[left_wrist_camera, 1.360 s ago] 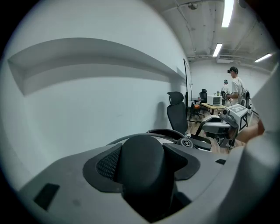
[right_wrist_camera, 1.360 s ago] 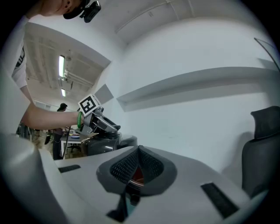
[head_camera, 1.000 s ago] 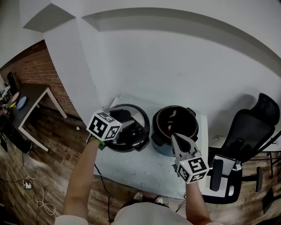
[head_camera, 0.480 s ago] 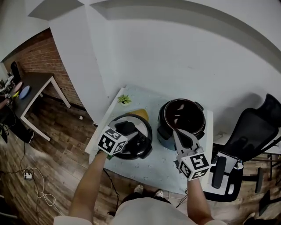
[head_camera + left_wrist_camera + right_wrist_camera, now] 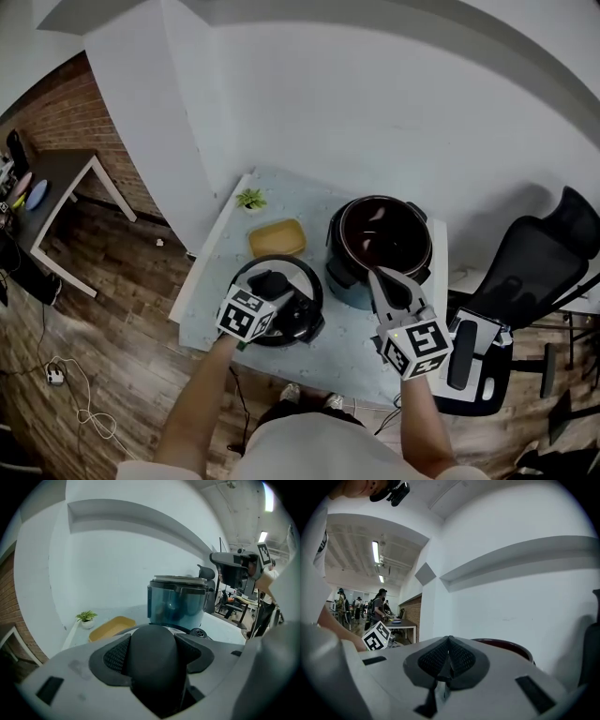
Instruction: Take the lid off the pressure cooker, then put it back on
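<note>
Head view: our left gripper holds the round black-and-silver lid low at the near-left corner of the pale speckled worktop. That puts it just left of the open blue-grey pressure cooker, whose dark red inner pot stands uncovered. In the left gripper view the jaws stand wide, and their textured pads press on either side of the lid's black domed handle, a firm grip by the look of it. Whether the lid rests on the worktop or hangs a little above it we cannot tell. Our right gripper hovers at the cooker's near rim, apart from it. The right gripper view shows its jaws pressed together with nothing between them. Beyond the lid, further left of the cooker, lie a shallow yellow tray and a small green potted plant. A black office chair stands off the cooker's right side. We judge the first half of the job done: the lid is off and clear of the pot. What remains is to lift it back across, seat it squarely on the cooker's rim and, likely, turn it until it locks.
</note>
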Tool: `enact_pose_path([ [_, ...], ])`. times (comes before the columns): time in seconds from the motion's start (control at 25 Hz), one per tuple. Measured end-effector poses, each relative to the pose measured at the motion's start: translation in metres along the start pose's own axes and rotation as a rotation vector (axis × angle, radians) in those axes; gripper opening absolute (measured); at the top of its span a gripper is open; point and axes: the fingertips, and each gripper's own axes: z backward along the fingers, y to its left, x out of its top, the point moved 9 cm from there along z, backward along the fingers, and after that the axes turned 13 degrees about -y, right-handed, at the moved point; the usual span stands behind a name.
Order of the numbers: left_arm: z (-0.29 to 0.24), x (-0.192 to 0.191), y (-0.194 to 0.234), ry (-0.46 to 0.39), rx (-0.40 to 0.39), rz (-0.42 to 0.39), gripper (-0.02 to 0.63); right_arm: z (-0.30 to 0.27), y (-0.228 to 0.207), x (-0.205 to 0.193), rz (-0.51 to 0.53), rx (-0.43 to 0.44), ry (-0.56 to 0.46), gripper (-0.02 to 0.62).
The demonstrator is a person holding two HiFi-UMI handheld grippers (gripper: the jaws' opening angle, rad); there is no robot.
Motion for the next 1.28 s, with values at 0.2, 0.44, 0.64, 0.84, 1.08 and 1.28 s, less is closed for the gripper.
enact_pose_path([
  [0.2, -0.011, -0.018, -0.007, 0.017, -0.002, 0.015, 0.288, 0.003, -0.006, -0.003, 0.004, -0.019, 0.017, 0.000],
  [0.44, -0.023, -0.033, -0.007, 0.029, 0.010, 0.017, 0.288, 0.003, -0.009, -0.004, 0.003, -0.029, 0.026, 0.000],
  [0.64, -0.031, -0.043, -0.010, 0.040, 0.025, -0.016, 0.288, 0.004, -0.011, -0.004, 0.006, -0.036, 0.030, 0.000],
  [0.84, -0.034, -0.045, -0.012, 0.044, 0.037, -0.043, 0.288, 0.006, -0.013, -0.005, 0.004, -0.045, 0.035, 0.000],
  [1.08, -0.037, -0.046, -0.012, 0.058, 0.023, -0.057, 0.290, 0.005, -0.011, -0.005, 0.001, -0.041, 0.026, 0.000],
  [1.28, -0.037, -0.046, -0.013, 0.053, 0.016, -0.034, 0.290, 0.003, -0.007, -0.002, -0.001, -0.032, 0.011, 0.000],
])
